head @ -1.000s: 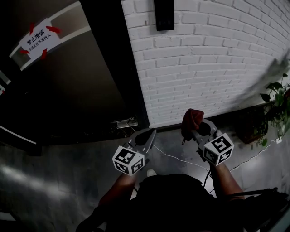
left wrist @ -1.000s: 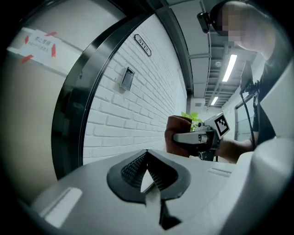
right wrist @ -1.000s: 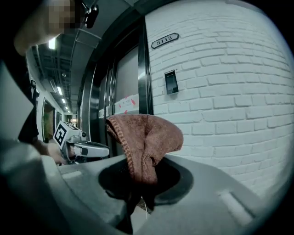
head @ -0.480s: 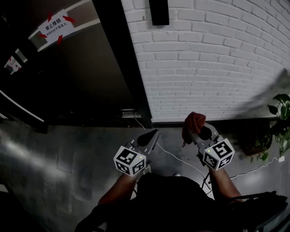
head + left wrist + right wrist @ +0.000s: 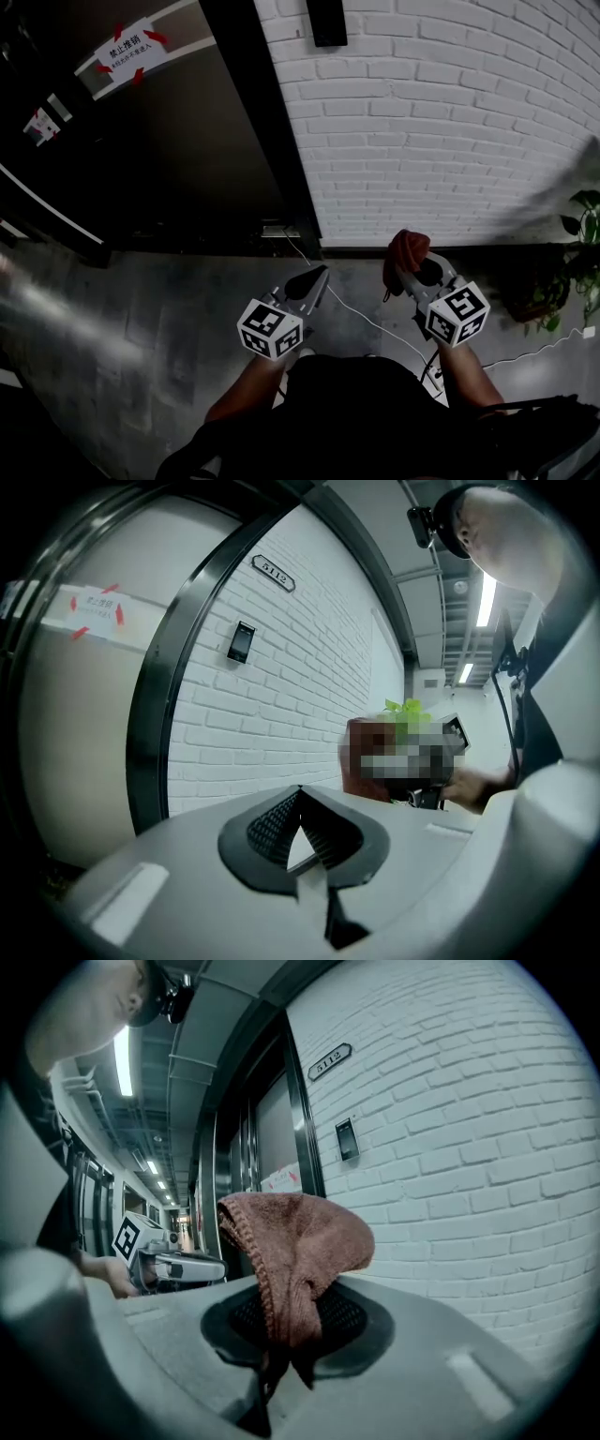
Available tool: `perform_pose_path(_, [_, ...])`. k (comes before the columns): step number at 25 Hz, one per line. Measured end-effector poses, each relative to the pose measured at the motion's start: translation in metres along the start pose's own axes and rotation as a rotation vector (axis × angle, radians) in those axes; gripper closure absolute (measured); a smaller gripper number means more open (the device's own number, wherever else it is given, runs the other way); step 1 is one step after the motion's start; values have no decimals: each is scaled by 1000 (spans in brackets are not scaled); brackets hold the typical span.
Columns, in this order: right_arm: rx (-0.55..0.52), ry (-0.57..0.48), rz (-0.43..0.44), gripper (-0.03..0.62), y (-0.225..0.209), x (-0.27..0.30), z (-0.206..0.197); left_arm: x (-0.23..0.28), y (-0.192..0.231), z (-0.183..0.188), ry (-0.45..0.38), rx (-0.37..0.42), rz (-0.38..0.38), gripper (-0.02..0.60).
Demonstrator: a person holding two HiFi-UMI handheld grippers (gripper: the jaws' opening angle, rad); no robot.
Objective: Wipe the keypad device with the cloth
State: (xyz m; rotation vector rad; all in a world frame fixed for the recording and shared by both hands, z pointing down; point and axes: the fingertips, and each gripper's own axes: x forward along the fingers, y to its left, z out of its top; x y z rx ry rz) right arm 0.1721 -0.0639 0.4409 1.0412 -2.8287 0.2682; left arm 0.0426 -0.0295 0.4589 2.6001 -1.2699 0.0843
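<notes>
A white-painted brick wall [image 5: 450, 122] stands ahead of both pairs of fingers, and a dark door frame [image 5: 262, 122] rises ahead and to the left of the left fingers. Below the fingers lies a grey concrete floor [image 5: 122, 347]. A green leafy plant [image 5: 586, 253] stands well off to the right of the right fingers.

The left gripper [image 5: 314, 278] points toward the foot of the door frame. Its fingers [image 5: 272, 822] meet at the tips with nothing between them. The right gripper [image 5: 412, 267] is held beside it, a little apart. Its fingers [image 5: 356, 1321] are clamped on a reddish-brown terry cloth [image 5: 300, 1241], which bunches up above the tips and folds over toward the left gripper.

The black rectangular keypad device [image 5: 326, 21] is mounted on the brick wall just beside the door frame, high above and well ahead of both pairs of fingers, untouched by the cloth. A white sign with red arrows [image 5: 131, 52] is stuck on the door, up and to the left of the left fingers. A thin white cable [image 5: 366, 323] runs across the floor below the two grippers. A small number plate [image 5: 330, 1061] reading 5112 sits on the wall above the keypad.
</notes>
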Motion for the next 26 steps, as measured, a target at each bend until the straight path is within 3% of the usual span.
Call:
perform_pose_path(7, [-6,-15,-44,528,20,11,1,-18,16,12,8,33,-26,565])
perform_pose_path(26, [1,-25,-96,528,43,29,-3,-20,35,6,27,22,-113,565])
